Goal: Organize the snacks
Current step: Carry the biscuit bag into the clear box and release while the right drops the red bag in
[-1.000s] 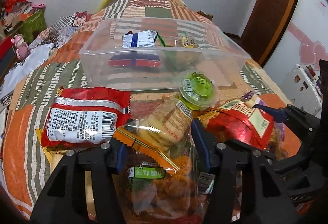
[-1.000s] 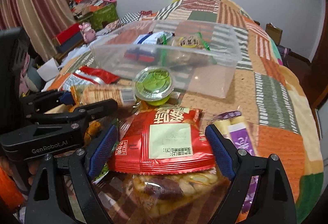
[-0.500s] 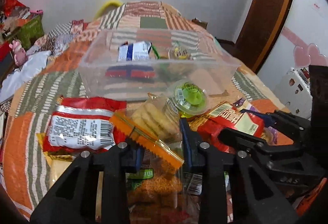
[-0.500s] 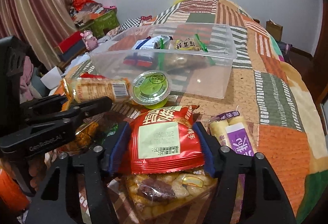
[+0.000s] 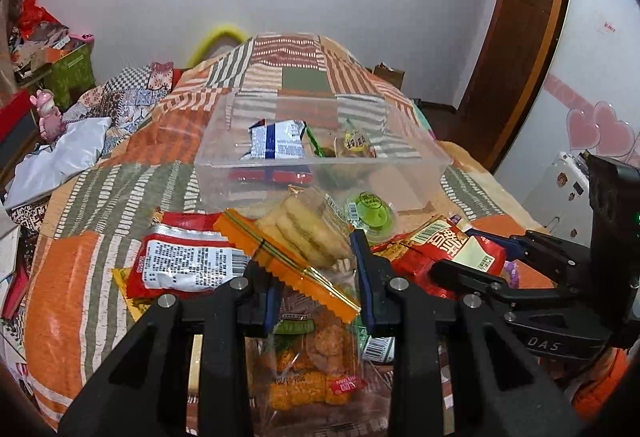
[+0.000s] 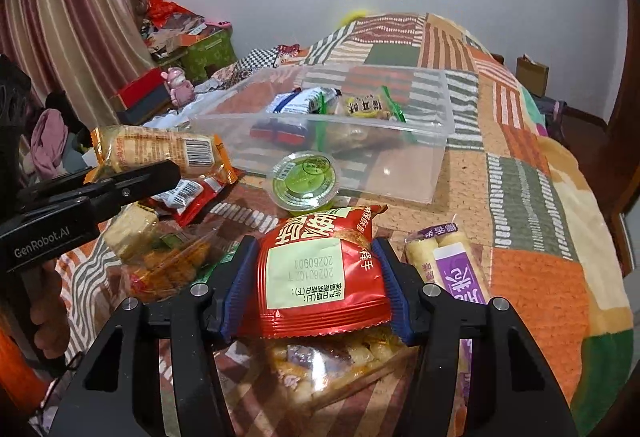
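Snacks are now in both claws, lifted off the patchwork quilt [image 6: 532,197]: our left gripper [image 5: 316,281] has closed on the orange-edged clear biscuit pack [image 5: 304,233], our right gripper [image 6: 316,285] on the red foil pouch [image 6: 320,269]. Ahead of both sits the clear plastic bin [image 6: 400,173]; we judge both picks ready to carry over.

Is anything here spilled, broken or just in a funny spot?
Nothing looks spilled or torn. The odd part is the mess: snack packs lie heaped in front of the clear bin, and a green cup sits outside it. The left claw grips a biscuit pack, the right claw a red bag.
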Demonstrator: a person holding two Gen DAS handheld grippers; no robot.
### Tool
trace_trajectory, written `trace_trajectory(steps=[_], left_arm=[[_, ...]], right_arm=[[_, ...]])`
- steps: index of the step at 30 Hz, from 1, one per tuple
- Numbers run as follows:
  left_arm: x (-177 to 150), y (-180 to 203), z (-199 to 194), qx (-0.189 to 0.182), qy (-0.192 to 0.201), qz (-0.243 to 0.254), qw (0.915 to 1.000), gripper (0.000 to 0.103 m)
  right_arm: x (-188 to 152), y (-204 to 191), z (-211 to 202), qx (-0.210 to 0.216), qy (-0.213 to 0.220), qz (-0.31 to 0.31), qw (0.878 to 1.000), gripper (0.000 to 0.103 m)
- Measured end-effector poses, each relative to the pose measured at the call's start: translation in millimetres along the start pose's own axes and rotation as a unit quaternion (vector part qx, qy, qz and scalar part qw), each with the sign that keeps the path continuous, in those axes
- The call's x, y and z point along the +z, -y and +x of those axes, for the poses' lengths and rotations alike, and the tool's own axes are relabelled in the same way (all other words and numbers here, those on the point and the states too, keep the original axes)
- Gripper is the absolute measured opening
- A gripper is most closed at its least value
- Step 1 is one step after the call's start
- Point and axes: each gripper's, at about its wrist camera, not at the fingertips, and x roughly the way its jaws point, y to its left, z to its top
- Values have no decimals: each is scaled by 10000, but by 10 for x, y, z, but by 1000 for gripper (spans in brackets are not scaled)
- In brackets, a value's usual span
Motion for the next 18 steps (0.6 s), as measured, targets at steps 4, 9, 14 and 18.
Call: trace_trajectory(steps=[4,9,14,18], left_arm=[[58,-4,-79,-37,138,-30,9999,31],[150,-13,-132,-23,274,-62,9996,31],[245,-35,-153,-13,392,-106,9992,31],[349,-66,-125,25,446,-119,9989,31]], right_arm=[[60,5,-99,8,141,11,9999,54],[186,-10,-219,82,399,15,9992,54],[321,-16,-262,97,607,-14,9981,54],[444,8,-259,80,734,-25,9973,54]])
